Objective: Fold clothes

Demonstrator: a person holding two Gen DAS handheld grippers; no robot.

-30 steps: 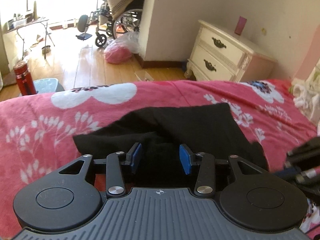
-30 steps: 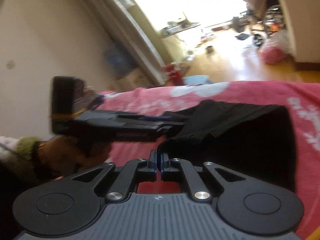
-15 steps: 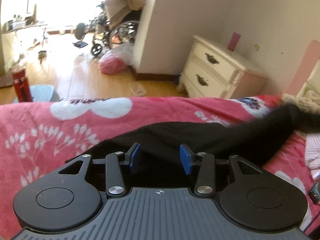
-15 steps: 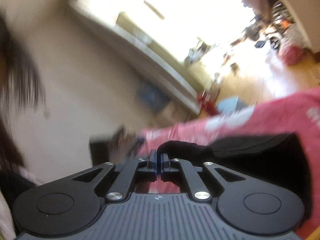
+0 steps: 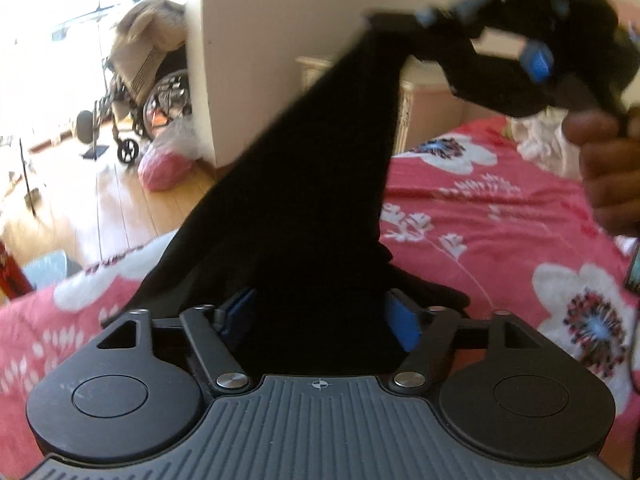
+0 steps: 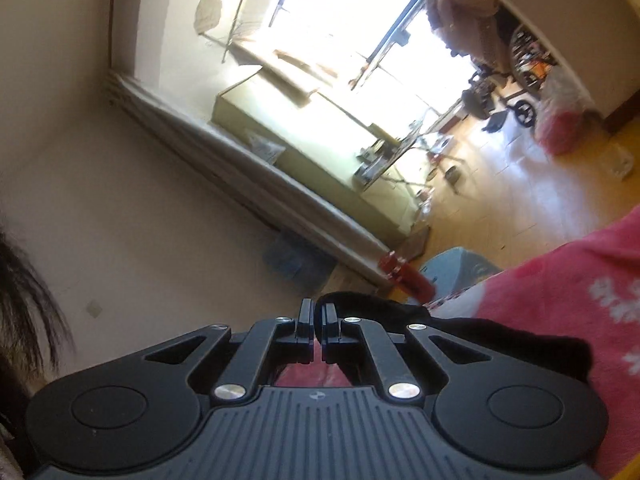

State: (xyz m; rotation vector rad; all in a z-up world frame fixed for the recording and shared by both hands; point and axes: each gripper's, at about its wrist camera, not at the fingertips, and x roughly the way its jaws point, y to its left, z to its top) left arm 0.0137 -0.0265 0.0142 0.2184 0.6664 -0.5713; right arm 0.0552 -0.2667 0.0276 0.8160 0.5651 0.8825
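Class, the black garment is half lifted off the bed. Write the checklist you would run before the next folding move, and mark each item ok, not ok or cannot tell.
1. Right tool shut on a corner of the black cloth garment: ok.
2. Left tool gripping the garment: not ok, the jaws stand wide open with cloth draped between them.
3. Garment hanging flat, no twist: cannot tell, blurred.
4. Red floral bedspread bare for laying down: ok on the near side.
5. Which garment edge is held: cannot tell.
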